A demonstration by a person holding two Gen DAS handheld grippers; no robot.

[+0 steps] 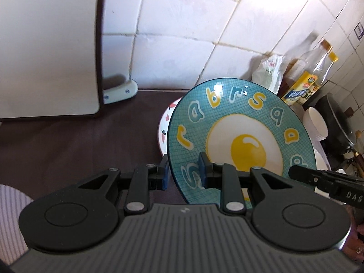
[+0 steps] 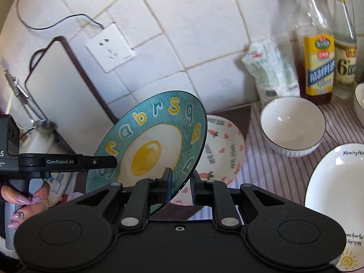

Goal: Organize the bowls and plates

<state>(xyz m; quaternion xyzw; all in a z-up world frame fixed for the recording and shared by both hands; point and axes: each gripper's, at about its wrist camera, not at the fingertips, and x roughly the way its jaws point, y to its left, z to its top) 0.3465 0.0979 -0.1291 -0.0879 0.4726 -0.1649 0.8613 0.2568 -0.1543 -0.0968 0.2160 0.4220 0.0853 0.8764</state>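
I hold the egg plate (image 1: 241, 136) tilted, both grippers' jaws closed on its lower rim. It is glazed, slippery and fragile, so I keep gripping the rim.

— What can't you make out?
— My teal egg plate (image 2: 157, 141) hides part of the strawberry plate (image 2: 224, 145).
— Anything cut off?
— The white oval plate (image 2: 329, 193) runs past the right edge; bottle labels (image 2: 320, 72) blur.

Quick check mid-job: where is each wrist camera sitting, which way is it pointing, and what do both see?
Left wrist: on the left gripper, facing the tiled wall; jaws straddle the teal egg plate; the right gripper's tip shows at right.
Right wrist: on the right gripper, facing wall and bottles; left gripper and hand at left.
Shared: egg plate, heart-patterned plate.
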